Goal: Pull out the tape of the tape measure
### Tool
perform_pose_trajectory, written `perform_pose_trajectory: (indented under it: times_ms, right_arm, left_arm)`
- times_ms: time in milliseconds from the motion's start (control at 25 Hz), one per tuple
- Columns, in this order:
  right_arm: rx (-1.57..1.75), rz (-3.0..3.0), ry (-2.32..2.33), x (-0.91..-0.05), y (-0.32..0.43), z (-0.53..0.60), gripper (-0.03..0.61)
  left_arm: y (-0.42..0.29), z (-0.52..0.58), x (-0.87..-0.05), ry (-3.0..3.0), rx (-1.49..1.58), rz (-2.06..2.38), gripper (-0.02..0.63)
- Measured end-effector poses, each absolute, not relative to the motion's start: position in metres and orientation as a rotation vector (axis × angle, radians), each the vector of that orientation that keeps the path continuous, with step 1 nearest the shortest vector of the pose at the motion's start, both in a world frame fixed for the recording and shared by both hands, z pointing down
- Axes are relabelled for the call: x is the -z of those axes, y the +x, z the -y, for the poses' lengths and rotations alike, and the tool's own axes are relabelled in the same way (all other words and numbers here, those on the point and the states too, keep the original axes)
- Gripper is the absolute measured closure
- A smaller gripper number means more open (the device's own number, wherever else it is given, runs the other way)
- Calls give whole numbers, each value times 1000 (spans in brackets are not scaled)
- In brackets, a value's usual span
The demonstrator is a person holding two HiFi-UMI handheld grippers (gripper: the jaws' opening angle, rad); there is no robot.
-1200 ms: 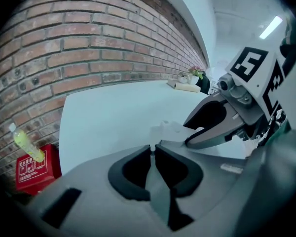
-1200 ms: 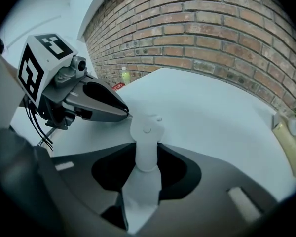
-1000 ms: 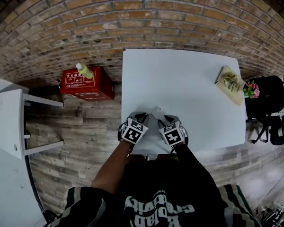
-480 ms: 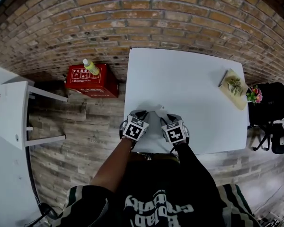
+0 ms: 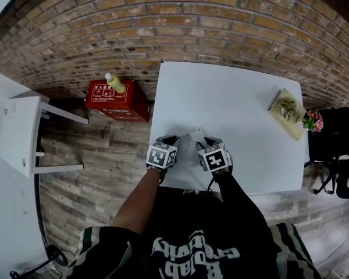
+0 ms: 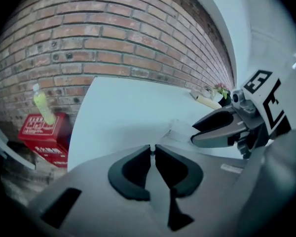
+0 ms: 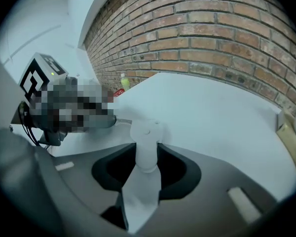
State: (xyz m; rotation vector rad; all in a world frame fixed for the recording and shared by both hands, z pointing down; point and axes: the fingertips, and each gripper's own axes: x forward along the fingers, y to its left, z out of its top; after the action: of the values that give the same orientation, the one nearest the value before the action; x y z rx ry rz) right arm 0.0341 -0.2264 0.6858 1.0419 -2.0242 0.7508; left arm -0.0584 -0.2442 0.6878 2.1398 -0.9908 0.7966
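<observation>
The right gripper [image 7: 147, 151] had its jaws partway apart and clamped on the white tape measure [image 7: 146, 132]. The case stood upright between the pads and poked out a little past the fingertips. The left gripper [image 6: 152, 148] had its jaws almost together, nipping a thin pale sliver at the very tips, which looked to be the end of the tape [image 7: 122, 121]. Only a short stretch of tape showed, running sideways from the case towards the left gripper. Both tools slanted down over the near edge of the white table [image 5: 232, 97]. Their tips sat close together, and the tape measure was just beside the left gripper's tips.
</observation>
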Motion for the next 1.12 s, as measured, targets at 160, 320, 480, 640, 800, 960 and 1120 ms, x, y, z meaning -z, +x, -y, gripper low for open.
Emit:
perform_pose_trajectory:
  times_ms: [160,320,480,640,800,960,1120]
  right_arm:
    - [-779,2019,1045,-682,38,231,430]
    - [-808,2012,1075,-681,48,233,430]
    - [-832,2005,1118,-676,60,236,430]
    - [-840,2022,1130,-670,62,236,430]
    - [-836,2043,1139,-662,63,238,430]
    - [-826,2058,1157,-655,65,241,430]
    - [-818,2070,1176,-648,68,245,430]
  left_arm:
    - [-63,246,-680,2079,-718,997,575]
    - [-61,249,-672,2108,-752,1009,575]
    - [-72,252,-666,2097,-749,1036,575]
    - [-71,254,-661,2112,-729,1035,575]
    - [-72,258,-656,2124,-704,1047,575]
    - [-70,261,-647,2156,-713,1053,575]
    - [-67,265,-636,2175,-691,1066,575]
